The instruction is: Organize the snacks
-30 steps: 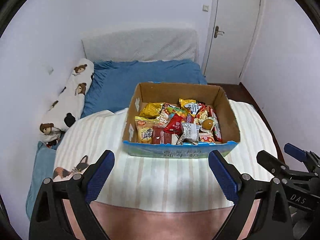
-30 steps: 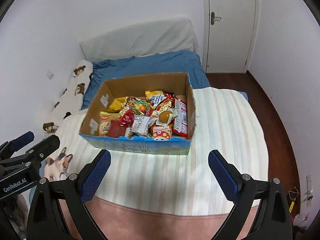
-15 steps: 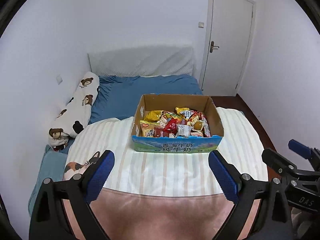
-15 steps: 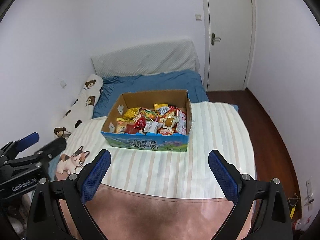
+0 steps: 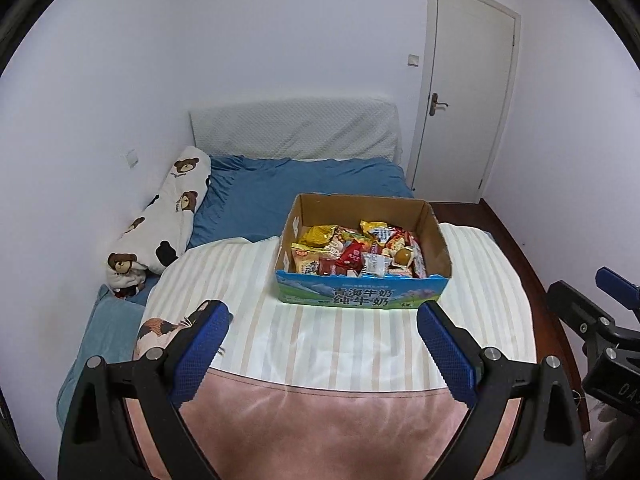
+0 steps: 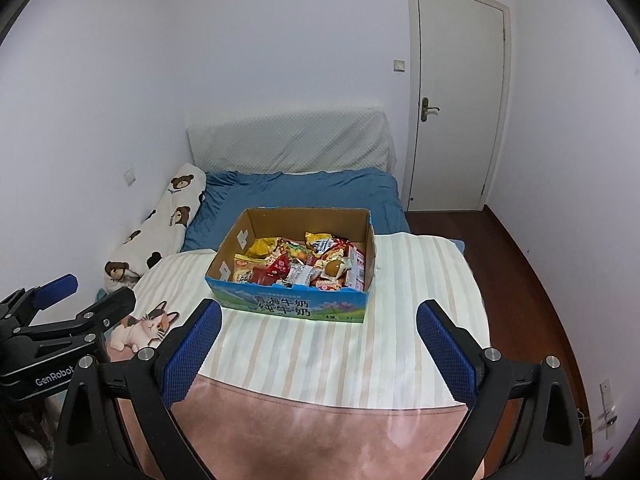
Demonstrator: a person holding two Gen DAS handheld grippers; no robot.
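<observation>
An open cardboard box [image 5: 362, 294] with a blue printed front stands on the striped blanket [image 5: 256, 280] on the bed. It holds several snack packets [image 5: 352, 256] in yellow, red and white wrappers. The box also shows in the right wrist view [image 6: 292, 306] with the snack packets [image 6: 300, 264] inside. My left gripper [image 5: 323, 344] is open and empty, well short of the box. My right gripper [image 6: 318, 346] is open and empty, also short of the box. Each gripper shows at the edge of the other's view.
A bear-print bolster pillow [image 5: 160, 224] lies along the left wall. A blue sheet [image 5: 304, 188] and a white padded headboard [image 5: 296, 128] are behind the box. A cat-print cushion [image 6: 140, 326] lies at the blanket's left. A closed door [image 5: 464, 92] and wooden floor [image 6: 532, 280] are at right.
Both grippers have pulled back and up from the box, which now looks smaller and farther away. Both stay open and empty. The box has not moved.
</observation>
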